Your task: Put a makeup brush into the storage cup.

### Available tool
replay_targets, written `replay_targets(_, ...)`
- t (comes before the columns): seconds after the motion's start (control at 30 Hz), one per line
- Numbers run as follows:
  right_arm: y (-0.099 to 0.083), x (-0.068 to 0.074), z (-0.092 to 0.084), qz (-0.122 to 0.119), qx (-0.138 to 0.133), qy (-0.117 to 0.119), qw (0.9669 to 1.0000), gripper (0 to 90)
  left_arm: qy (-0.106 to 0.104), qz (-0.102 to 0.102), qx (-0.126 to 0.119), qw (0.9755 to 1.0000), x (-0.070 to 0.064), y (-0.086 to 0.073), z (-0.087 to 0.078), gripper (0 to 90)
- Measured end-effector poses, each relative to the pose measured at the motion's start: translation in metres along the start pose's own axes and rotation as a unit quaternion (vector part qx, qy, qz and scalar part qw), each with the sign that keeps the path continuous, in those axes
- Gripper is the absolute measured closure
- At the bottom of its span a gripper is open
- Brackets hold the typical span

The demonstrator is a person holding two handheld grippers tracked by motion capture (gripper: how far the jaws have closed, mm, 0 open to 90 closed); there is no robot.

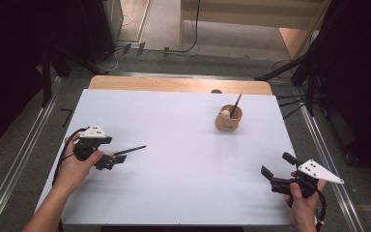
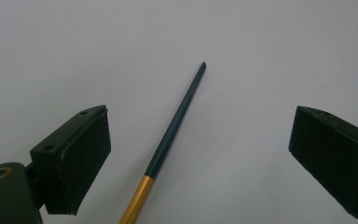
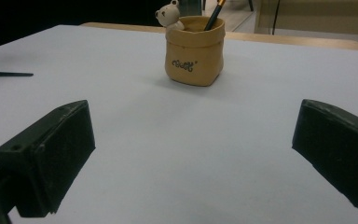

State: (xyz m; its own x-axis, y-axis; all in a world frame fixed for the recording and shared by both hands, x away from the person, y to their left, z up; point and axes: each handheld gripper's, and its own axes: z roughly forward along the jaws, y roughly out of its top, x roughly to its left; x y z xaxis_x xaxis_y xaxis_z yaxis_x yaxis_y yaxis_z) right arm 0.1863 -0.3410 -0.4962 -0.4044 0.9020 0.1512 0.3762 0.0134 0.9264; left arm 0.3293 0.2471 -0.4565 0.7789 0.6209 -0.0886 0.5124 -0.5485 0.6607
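Both tongs stand wide open with nothing gripped: the left gripper (image 1: 116,159), at the near left of the table, has a slim brush (image 2: 175,122) lying loose on the sheet between its matte black jaws, touching neither pad, while the right gripper (image 1: 276,166), at the near right, has only bare sheet between its jaws. That brush has a thin dark handle tapering to a fine tip that points right toward the middle of the table, with a shiny gold metal band at the end nearer the gripper. Well apart, at the far right, sits a tan pot (image 3: 195,50) shaped like a soft sack with a rolled rim and dark script on its front; a small pale bear figure (image 3: 168,14) perches at its edge, and a second brush (image 1: 235,105) leans inside. A smooth, matte white sheet (image 1: 183,174) covers the table, leaving a strip of wood (image 1: 174,84) bare at the far edge. Grey floor, metal rails, cables and dark curtains surround it.
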Motion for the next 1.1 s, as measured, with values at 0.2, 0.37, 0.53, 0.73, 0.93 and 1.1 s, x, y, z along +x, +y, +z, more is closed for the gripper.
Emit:
replay_targets(0.2, -0.001, 0.001, 0.002, -0.002, 0.004, 0.002, 1.0000, 0.0, 0.023, 0.009, 0.060, 0.9979, 0.003, 0.005, 0.005, 14.2)
replay_targets(0.37, -0.001, 0.001, 0.003, 0.000, 0.006, 0.004, 1.0000, 0.0, 0.033, 0.017, 0.108, 0.9935, 0.004, 0.010, 0.013, 18.5)
replay_targets(0.53, -0.002, 0.000, 0.004, -0.001, 0.008, 0.003, 1.0000, 0.0, 0.039, 0.030, 0.132, 0.9901, 0.004, 0.014, 0.017, 28.9)
replay_targets(0.73, -0.003, 0.000, 0.004, -0.001, 0.010, 0.004, 0.9999, 0.0, 0.042, 0.035, 0.150, 0.9872, 0.006, 0.017, 0.019, 37.6)
replay_targets(0.93, -0.003, 0.000, 0.005, 0.000, 0.012, 0.004, 0.9999, 0.0, 0.044, 0.038, 0.167, 0.9843, 0.009, 0.018, 0.021, 45.9)
replay_targets(1.1, -0.003, 0.001, 0.006, -0.002, 0.014, 0.004, 0.9999, 0.0, 0.047, 0.040, 0.173, 0.9829, 0.013, 0.020, 0.022, 56.2)
